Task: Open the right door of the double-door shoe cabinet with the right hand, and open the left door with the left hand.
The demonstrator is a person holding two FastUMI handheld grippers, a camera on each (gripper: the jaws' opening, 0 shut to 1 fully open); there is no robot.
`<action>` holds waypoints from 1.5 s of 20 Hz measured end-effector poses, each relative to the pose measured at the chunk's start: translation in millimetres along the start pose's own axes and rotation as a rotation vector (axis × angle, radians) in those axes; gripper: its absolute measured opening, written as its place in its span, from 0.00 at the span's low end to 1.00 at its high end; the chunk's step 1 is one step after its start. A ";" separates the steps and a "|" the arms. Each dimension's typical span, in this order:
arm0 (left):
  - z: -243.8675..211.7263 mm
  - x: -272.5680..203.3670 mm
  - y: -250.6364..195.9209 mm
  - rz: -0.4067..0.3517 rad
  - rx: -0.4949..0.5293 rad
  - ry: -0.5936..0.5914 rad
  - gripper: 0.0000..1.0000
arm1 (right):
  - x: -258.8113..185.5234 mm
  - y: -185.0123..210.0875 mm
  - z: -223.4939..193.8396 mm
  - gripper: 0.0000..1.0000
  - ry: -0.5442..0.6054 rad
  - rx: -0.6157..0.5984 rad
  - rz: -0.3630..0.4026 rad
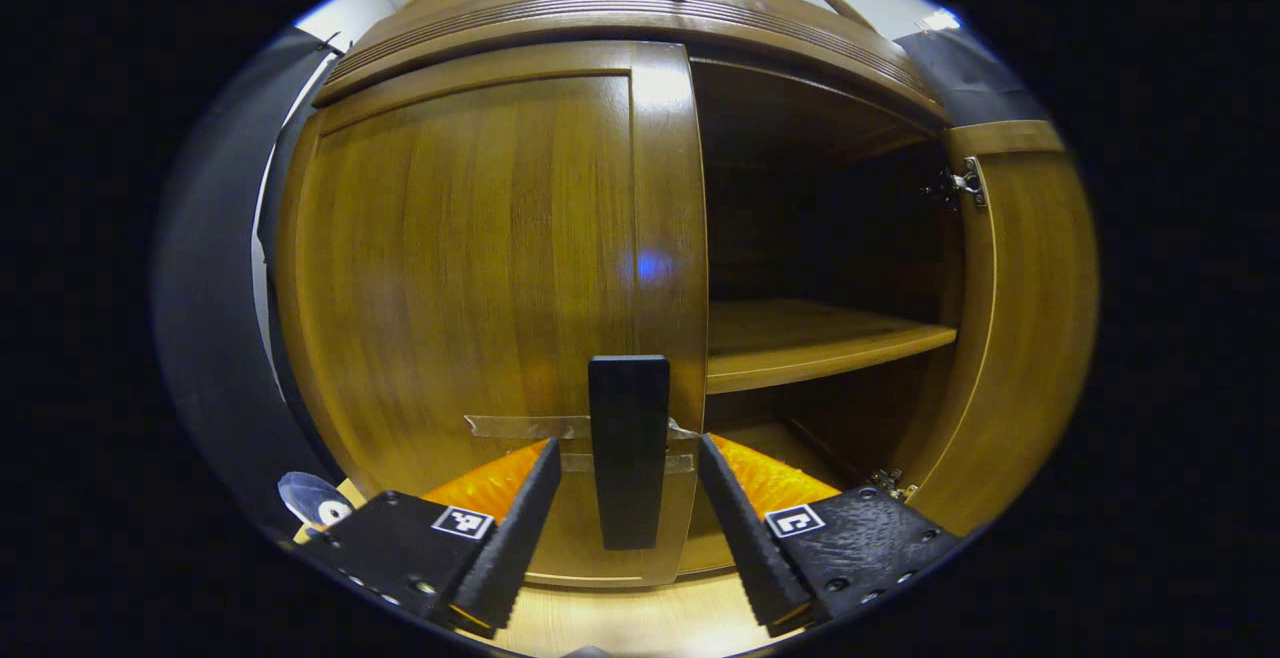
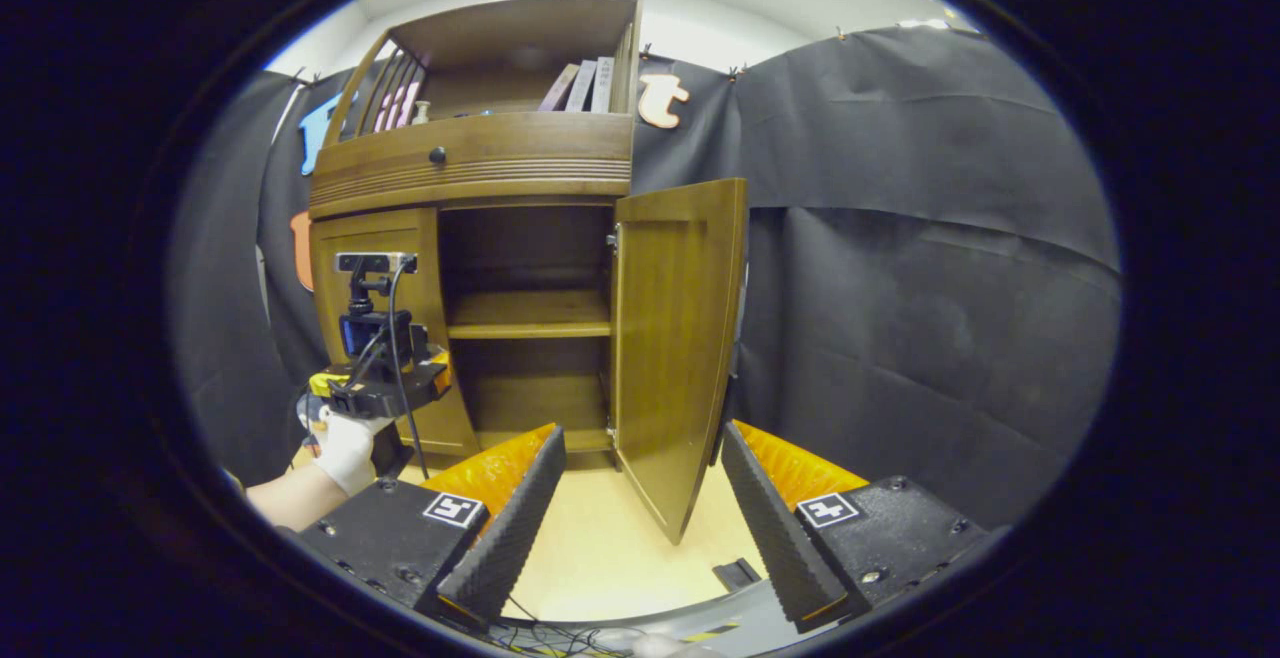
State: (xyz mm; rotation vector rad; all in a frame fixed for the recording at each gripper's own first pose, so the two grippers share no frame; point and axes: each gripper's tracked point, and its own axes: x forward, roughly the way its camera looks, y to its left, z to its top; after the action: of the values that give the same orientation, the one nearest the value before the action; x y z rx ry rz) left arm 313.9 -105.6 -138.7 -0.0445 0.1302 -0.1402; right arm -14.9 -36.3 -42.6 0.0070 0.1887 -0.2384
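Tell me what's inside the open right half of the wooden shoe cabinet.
Inside the brown wooden shoe cabinet, one bare wooden shelf and the floor board below show nothing on them. The closed left door hides its half.

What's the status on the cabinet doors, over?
Left tongs open, straddling left door's handle, not clamped. Right tongs open, backed off, empty. Right door swung wide; left door closed. Nothing in the way.

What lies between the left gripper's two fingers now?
In the left gripper view, the left door's black handle stands between the open left gripper's fingers, untouched.
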 end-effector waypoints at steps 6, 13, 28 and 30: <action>-6.5 -0.1 0.3 -0.024 -0.014 0.008 0.39 | -2.0 -9.3 -1.1 1.00 0.006 0.006 -0.012; -7.1 1.5 0.5 -0.032 -0.004 0.013 0.27 | -5.4 -10.5 -0.5 0.99 0.005 0.006 0.000; -14.2 -51.1 6.6 -0.073 0.011 0.019 0.27 | -5.4 -2.7 -8.5 0.99 0.021 0.000 0.062; -15.0 -61.7 9.7 -0.073 0.004 0.021 0.27 | -6.7 -0.5 -9.4 0.99 0.022 0.000 0.075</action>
State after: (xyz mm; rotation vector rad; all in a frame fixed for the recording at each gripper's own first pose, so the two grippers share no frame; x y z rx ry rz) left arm 252.6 -87.8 -146.3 -0.0436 0.1494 -0.2138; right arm -23.2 -34.9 -50.6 0.0162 0.2102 -0.1639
